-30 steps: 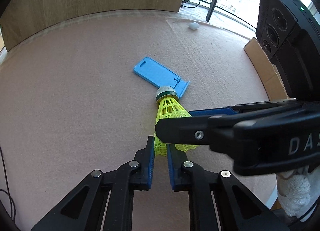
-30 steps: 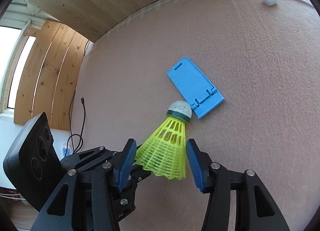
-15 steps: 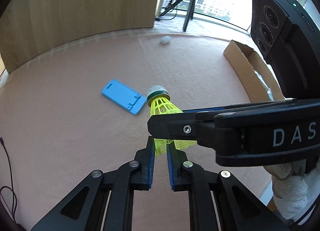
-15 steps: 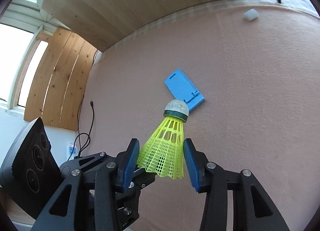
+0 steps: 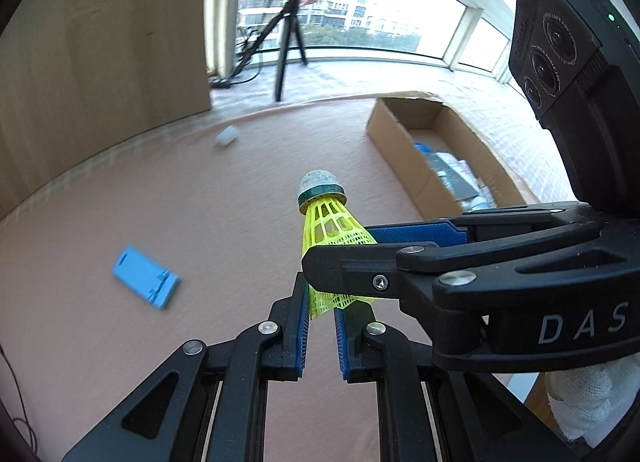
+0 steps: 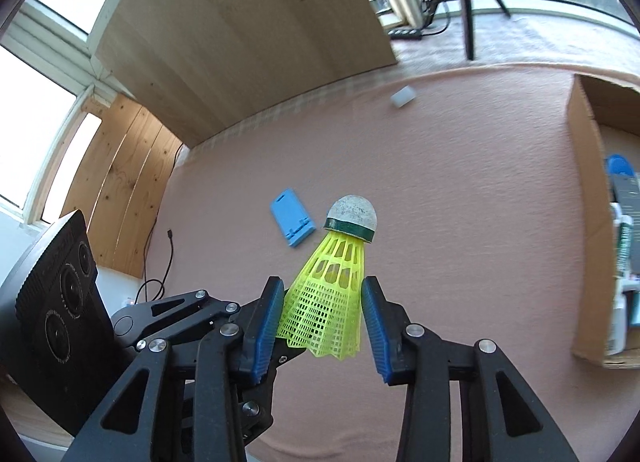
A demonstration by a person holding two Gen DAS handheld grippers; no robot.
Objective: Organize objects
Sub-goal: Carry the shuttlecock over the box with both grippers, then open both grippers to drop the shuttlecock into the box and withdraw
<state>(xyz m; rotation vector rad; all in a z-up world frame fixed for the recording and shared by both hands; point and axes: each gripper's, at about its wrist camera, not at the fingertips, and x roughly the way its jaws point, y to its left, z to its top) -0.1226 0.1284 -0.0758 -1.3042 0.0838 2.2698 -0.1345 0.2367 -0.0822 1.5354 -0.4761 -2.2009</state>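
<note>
Box (open, partly filled) beyond shuttlecock; blue stand left.

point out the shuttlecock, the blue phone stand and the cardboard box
shuttlecock (image 6: 334, 294): right wrist view, on its yellow mesh skirt
blue phone stand (image 5: 138, 274): left wrist view, on its flat back plate
cardboard box (image 5: 394, 144): left wrist view, on its near outer wall
</note>
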